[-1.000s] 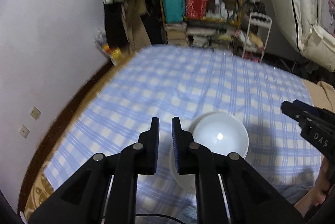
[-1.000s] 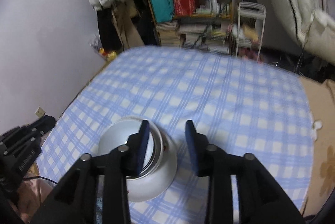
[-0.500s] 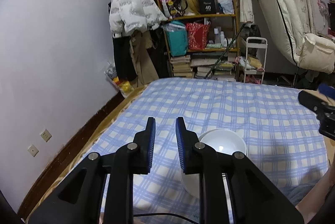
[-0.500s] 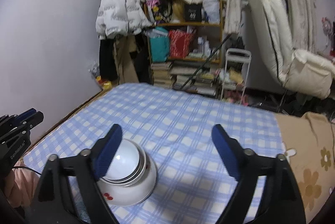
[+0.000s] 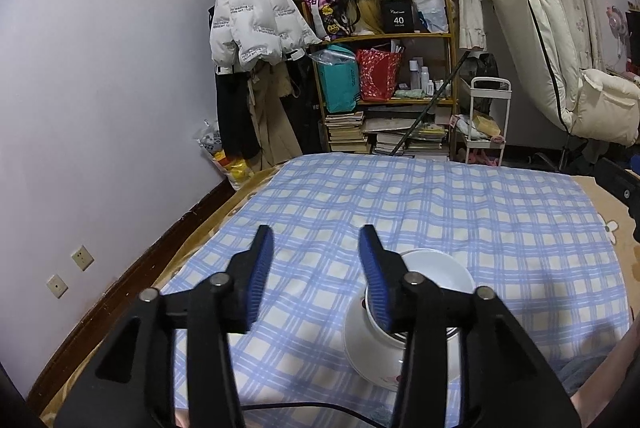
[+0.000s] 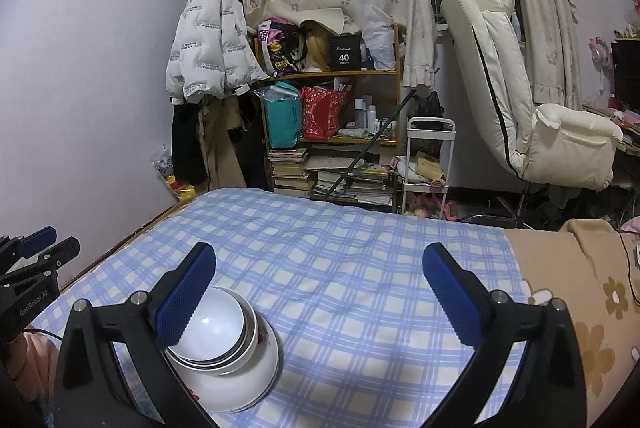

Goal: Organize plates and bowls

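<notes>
On the checked cloth (image 6: 360, 292), nested bowls (image 6: 224, 348) upright, mouths upward

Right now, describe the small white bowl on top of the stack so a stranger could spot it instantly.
Start at the blue-and-white checked cloth covering the bed, then go to its near left corner, where a nested stack of white dishes sits. The small plain white bowl is the innermost, topmost one; unlike the wide outer bowl with red flower marks, it is undecorated and smallest.
</notes>
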